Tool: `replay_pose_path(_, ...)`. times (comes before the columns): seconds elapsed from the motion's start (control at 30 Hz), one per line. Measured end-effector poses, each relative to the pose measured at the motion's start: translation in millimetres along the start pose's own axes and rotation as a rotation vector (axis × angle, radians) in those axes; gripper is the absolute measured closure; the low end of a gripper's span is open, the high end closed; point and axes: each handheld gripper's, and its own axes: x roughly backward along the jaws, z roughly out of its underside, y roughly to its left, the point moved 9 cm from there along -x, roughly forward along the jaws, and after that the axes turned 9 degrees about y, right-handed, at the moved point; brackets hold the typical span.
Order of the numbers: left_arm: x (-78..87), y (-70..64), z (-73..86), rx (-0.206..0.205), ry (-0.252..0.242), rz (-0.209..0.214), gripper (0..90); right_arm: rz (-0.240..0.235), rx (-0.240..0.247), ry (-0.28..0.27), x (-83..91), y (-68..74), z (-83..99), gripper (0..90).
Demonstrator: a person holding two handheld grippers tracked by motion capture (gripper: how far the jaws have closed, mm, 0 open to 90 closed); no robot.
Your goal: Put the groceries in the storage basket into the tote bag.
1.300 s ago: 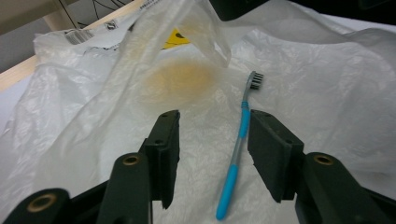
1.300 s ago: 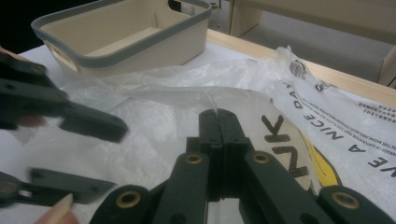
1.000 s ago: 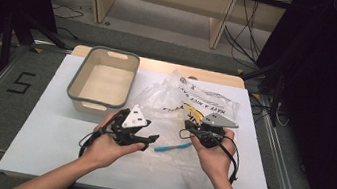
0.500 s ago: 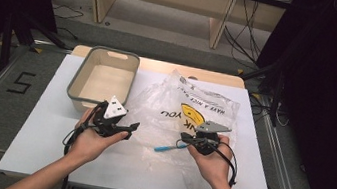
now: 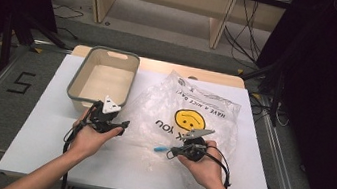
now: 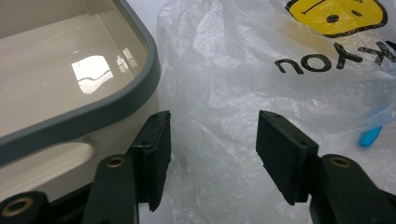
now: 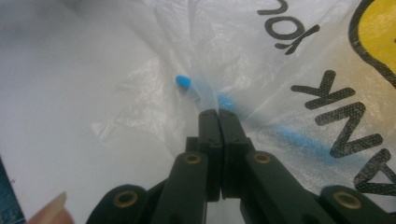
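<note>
Being pinched at its near edge by the closed right gripper (image 7: 218,114), the thin, slippery plastic bag (image 5: 188,117) is crumpling; left gripper (image 6: 212,154) is being held open, empty.

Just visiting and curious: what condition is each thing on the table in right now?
Left gripper: open, holding nothing.
Right gripper: shut on the bag.
Clear crumpled plastic bag with yellow smiley: lying flat, pinched.
Slim blue object: lying under the bag's film.
Beige grey-rimmed plastic bin: upright, empty.
</note>
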Motion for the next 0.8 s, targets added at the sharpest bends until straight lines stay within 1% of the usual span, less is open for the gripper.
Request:
replay_pose_path(0.07,-1.3,-1.2,1.6,-0.008,0.005,0.001,44.5,-0.014,0.006,0.012,-2.0,2.6,1.8,86.8)
replay_pose_path(0.1,-2.0,-1.6,2.3,-0.015,0.008,-0.001,44.5,-0.014,0.006,0.012,-2.0,2.6,1.8,86.8)
replay_pose_path(0.13,-2.8,-2.1,2.8,-0.021,0.009,-0.002,43.0,-0.030,0.004,0.008,-1.4,5.1,1.8,81.6)
replay_pose_path(0.17,-3.5,-2.0,3.8,-0.030,0.014,-0.004,42.4,-0.037,-0.001,0.000,0.7,6.1,1.1,79.6)
replay_pose_path(0.2,-4.0,-2.1,4.4,-0.029,0.015,-0.006,41.8,-0.037,-0.001,-0.013,2.7,6.1,0.0,77.3)
replay_pose_path(0.23,-4.8,-1.4,5.4,-0.035,0.018,-0.010,41.8,-0.037,-0.001,-0.013,2.7,6.1,0.0,77.3)
replay_pose_path(0.27,-5.1,-0.9,6.6,-0.039,0.025,-0.010,40.7,-0.030,-0.019,-0.059,12.0,5.2,-4.4,72.2)
replay_pose_path(0.3,-5.1,0.1,7.4,-0.033,0.020,-0.012,40.4,-0.020,-0.028,-0.086,17.7,3.2,-6.9,69.9)
replay_pose_path(0.33,-5.1,0.1,7.4,-0.033,0.020,-0.012,40.0,-0.020,-0.028,-0.086,17.7,3.2,-6.9,69.9)
replay_pose_path(0.37,-4.9,1.2,8.3,-0.034,0.021,-0.013,40.0,-0.010,-0.037,-0.108,22.1,1.1,-8.7,68.1)
replay_pose_path(0.4,-4.7,1.5,9.4,-0.023,0.023,-0.010,39.5,0.020,-0.063,-0.165,35.5,-7.2,-12.2,64.3)
replay_pose_path(0.47,-3.8,1.9,10.9,-0.016,0.025,-0.012,38.9,0.055,-0.092,-0.200,44.5,-17.2,-11.8,62.7)
replay_pose_path(0.5,-2.9,0.7,12.9,-0.013,0.033,-0.009,38.5,0.068,-0.107,-0.208,47.7,-22.0,-10.1,61.8)
replay_pose_path(0.53,-2.9,0.7,12.9,-0.013,0.033,-0.009,38.6,0.068,-0.107,-0.208,47.7,-22.0,-10.1,61.8)
replay_pose_path(0.57,-2.4,-0.4,13.8,-0.013,0.037,-0.001,38.6,0.081,-0.121,-0.214,50.3,-26.4,-7.8,61.2)
replay_pose_path(0.6,-2.0,-1.2,14.5,-0.013,0.038,0.005,38.8,0.097,-0.144,-0.223,54.4,-33.8,-2.7,60.0)
replay_pose_path(0.63,-1.6,-2.1,14.9,-0.010,0.036,0.007,38.9,0.103,-0.153,-0.226,56.2,-36.7,0.0,59.6)
replay_pose_path(0.7,-0.6,-3.3,15.6,-0.007,0.035,0.012,38.9,0.108,-0.160,-0.226,58.0,-39.3,2.8,59.0)
replay_pose_path(0.73,-0.2,-3.5,15.8,-0.010,0.035,0.017,39.3,0.120,-0.174,-0.229,62.1,-44.2,8.2,58.1)
replay_pose_path(0.8,0.3,-3.5,16.1,-0.007,0.032,0.021,39.3,0.136,-0.187,-0.234,66.5,-49.3,13.7,57.1)
